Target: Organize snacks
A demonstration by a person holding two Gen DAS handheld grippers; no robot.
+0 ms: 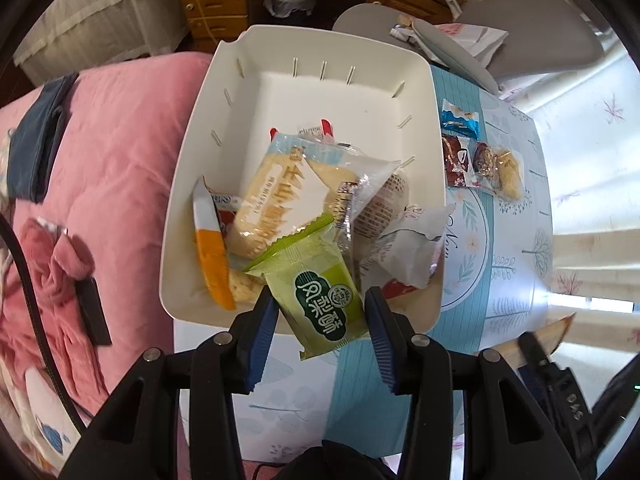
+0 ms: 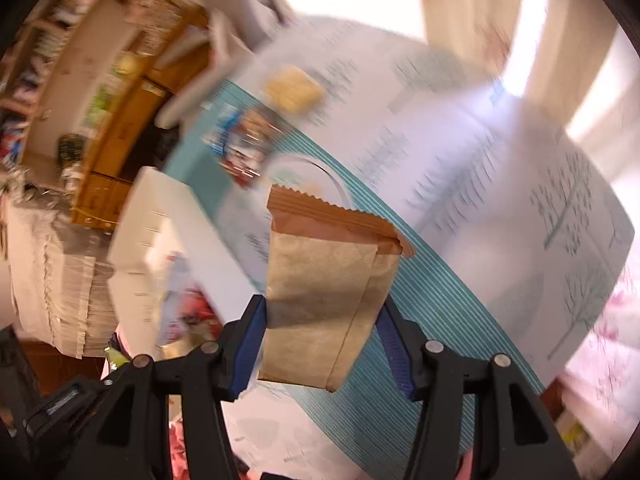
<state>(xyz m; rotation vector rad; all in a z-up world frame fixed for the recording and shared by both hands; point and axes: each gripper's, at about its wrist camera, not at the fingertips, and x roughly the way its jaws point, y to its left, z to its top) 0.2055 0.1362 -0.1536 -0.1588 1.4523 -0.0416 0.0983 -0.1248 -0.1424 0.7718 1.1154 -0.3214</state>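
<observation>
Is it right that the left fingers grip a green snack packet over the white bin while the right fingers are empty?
Not quite. The right wrist view shows the right gripper holding a brown packet. The rest holds: green snack packet gripped over the white bin.

A bin [image 1: 224,152] of snack packets [image 1: 280,196] sits on the table [image 1: 508,280]; 4 packets [image 1: 480,156] lie right of it.

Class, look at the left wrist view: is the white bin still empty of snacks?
No. The white bin already holds several wrapped snacks piled at its near end, including a rice cracker pack.
</observation>
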